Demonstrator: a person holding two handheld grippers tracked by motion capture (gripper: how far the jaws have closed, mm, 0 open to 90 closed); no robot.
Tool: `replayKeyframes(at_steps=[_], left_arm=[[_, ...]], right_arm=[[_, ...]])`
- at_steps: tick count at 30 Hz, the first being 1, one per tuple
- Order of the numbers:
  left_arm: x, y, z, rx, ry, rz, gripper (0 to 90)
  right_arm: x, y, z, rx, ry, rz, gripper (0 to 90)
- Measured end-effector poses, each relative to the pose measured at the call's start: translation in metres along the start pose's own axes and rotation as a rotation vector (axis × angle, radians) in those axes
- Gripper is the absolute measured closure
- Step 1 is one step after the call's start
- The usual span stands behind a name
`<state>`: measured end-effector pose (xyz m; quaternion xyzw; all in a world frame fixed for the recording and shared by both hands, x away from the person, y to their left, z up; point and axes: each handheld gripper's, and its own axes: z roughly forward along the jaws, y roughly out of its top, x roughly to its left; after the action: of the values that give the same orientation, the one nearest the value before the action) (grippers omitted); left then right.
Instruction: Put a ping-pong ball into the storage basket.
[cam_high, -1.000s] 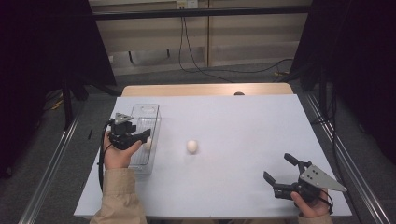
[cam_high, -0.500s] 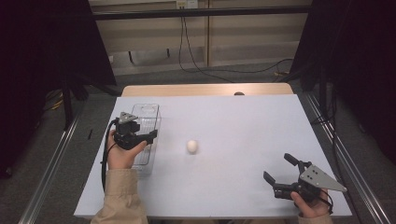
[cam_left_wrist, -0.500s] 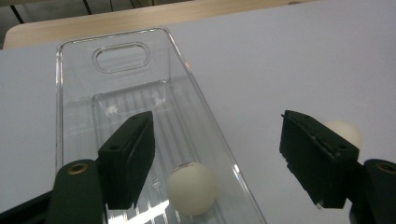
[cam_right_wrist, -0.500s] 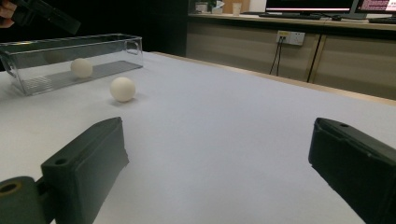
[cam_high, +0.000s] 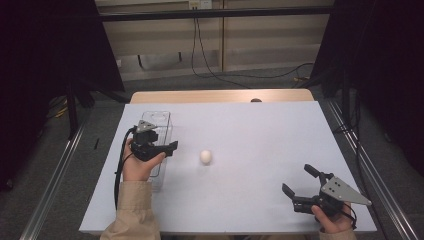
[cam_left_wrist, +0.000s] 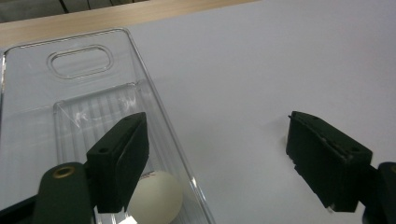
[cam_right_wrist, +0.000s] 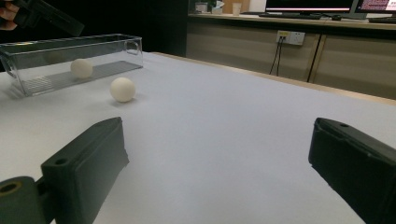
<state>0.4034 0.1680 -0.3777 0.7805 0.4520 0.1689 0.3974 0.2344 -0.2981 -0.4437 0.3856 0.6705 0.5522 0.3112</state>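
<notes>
A clear plastic bin (cam_high: 159, 121) stands at the table's left, with one white ball (cam_left_wrist: 156, 198) lying in it. A second white ball (cam_high: 205, 156) rests on the white table to the bin's right. My left gripper (cam_high: 165, 146) hovers over the bin's near end, pointing right. Its jaws have just been opening. In the left gripper view it (cam_left_wrist: 224, 163) is open, straddling the bin's right wall and gripping nothing. My right gripper (cam_high: 299, 180) sits low at the front right, open and empty. From the right gripper view (cam_right_wrist: 219, 172) both balls (cam_right_wrist: 123, 89) lie far ahead.
The white table top (cam_high: 260, 135) stretches wide between the two hands. A wooden strip (cam_high: 220, 96) borders its far edge. Cables hang on the wall behind, and dark curtains stand at both sides.
My left gripper has shifted right across the bin toward its right wall, and its jaws have spread wider. The right gripper and the loose ball have stayed put.
</notes>
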Motion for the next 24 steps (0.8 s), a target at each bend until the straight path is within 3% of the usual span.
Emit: replayKeyframes(at_steps=[24], left_arm=[[-0.022, 0.003, 0.013, 0.006, -0.069, 0.008, 17.9]], right_arm=[[0.000, 0.000, 0.000, -0.001, -0.001, -0.001, 3.4]])
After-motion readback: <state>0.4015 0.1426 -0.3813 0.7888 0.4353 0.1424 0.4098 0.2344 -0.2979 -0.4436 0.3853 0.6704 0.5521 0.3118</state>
